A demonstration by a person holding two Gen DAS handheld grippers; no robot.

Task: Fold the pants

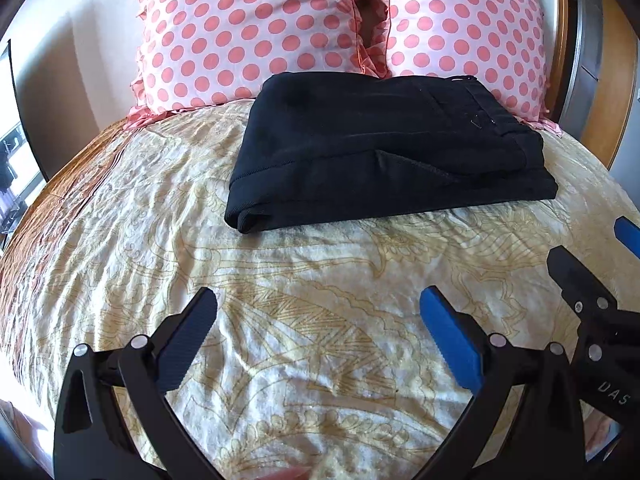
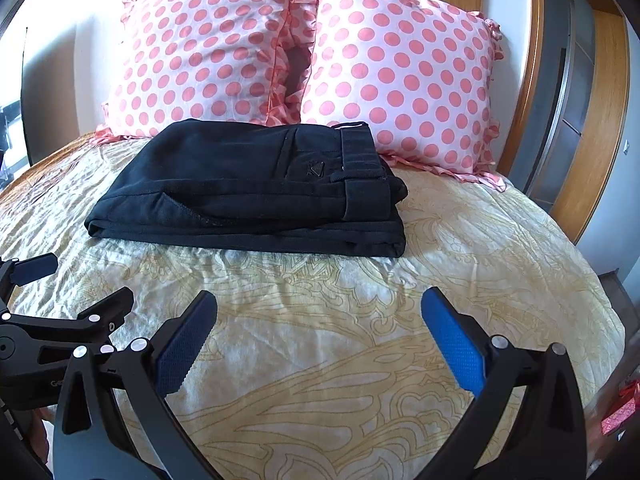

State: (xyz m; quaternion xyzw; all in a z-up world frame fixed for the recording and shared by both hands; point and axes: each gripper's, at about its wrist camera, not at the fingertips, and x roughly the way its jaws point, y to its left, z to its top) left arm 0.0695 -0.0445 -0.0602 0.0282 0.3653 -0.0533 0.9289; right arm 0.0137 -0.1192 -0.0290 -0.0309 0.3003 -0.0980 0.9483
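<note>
Left wrist view shows the black pants [image 1: 384,148] lying as a compact folded stack on the far bedspread [image 1: 280,320] before the polka-dot pillows [image 1: 248,32], with left gripper [image 1: 320,320] and right gripper [image 2: 320,320] both spread, empty, well short, so folding appears complete.

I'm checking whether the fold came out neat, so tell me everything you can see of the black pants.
The black pants are folded into a flat, roughly rectangular stack of several layers. The fabric looks like a plain woven cloth. The waistband with belt loops lies on top at the right end, beside a pocket seam and a small logo; a folded edge faces left. They rest on the cream patterned bedspread, their far edge against the polka-dot pillows. Neither gripper touches them.
</note>
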